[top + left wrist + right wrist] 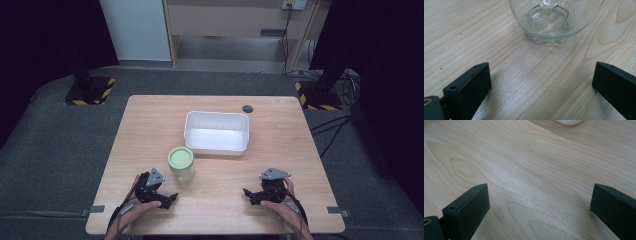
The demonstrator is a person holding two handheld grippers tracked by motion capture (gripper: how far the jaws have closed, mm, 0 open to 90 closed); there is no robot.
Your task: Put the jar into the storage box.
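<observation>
- The jar [181, 165] stands upright on the table [280, 150], just in front of the white tub [216, 132], off that tub's near left corner, with its pale green lid [180, 157] on.
- My left gripper [167, 199] rests just near-left of the jar, jaws wide apart and holding nothing; in the left gripper view the jar's glass base [548, 25] sits ahead of the gap, not yet between the jaws.
- My right gripper [248, 192] lies well to the right of the jar, jaws also spread, bare wood between them.
- I judge the jar stiff, smooth and slippery, breakable if knocked or squeezed hard, and apparently empty, so fairly light but easy to tip.
- I would take it across the body below the lid, where the walls run straight, jaws level and centred.
- The lid looks like the place for the other gripper, should it need turning.
</observation>
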